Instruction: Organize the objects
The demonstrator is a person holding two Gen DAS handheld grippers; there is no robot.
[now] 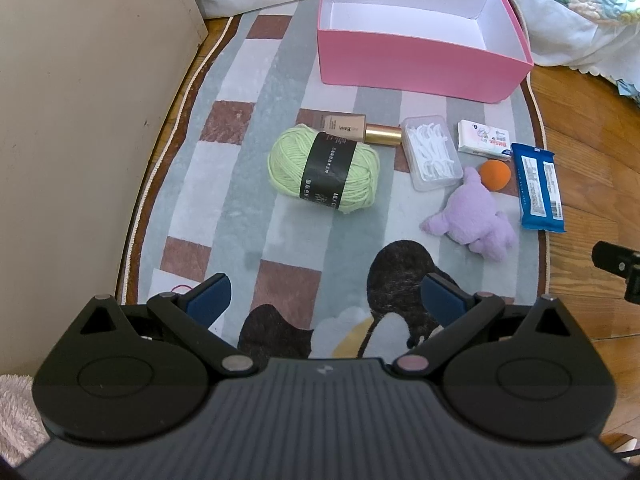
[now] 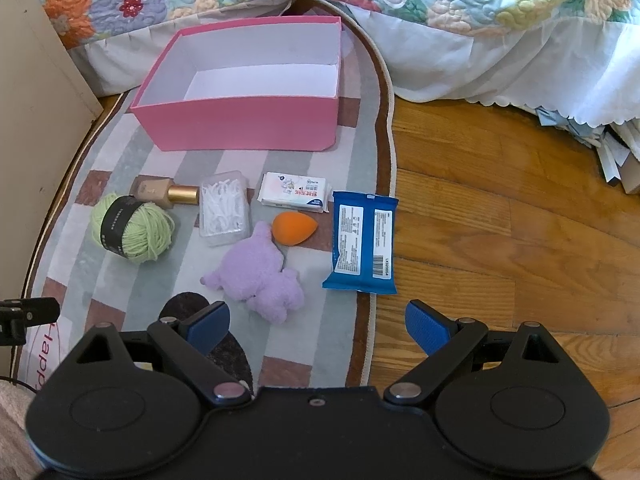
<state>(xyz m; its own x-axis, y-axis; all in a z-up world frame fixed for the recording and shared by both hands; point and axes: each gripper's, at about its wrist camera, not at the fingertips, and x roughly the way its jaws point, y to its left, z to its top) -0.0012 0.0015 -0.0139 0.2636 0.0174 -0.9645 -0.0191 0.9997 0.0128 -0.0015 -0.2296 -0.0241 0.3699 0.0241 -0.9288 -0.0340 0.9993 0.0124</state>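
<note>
An empty pink box (image 1: 416, 60) (image 2: 240, 120) with a white inside stands at the far end of the rug. In front of it lie a green yarn ball (image 1: 324, 168) (image 2: 134, 226), a foundation bottle (image 1: 360, 130) (image 2: 168, 194), a clear box of floss picks (image 1: 430, 152) (image 2: 223, 208), a white tissue pack (image 1: 484, 140) (image 2: 294, 194), an orange sponge (image 1: 495, 174) (image 2: 294, 228), a purple plush toy (image 1: 476, 216) (image 2: 260, 276) and a blue packet (image 1: 538, 186) (image 2: 362, 242). My left gripper (image 1: 326, 300) is open, short of the yarn. My right gripper (image 2: 318, 326) is open, just short of the plush and packet.
A checked rug (image 1: 240, 200) (image 2: 120, 280) covers part of the wooden floor (image 2: 500, 220). A beige cabinet side (image 1: 80, 100) stands at the left. A floral quilt with a white skirt (image 2: 460, 20) hangs behind and to the right. The right gripper's edge (image 1: 616, 268) shows at the far right of the left wrist view.
</note>
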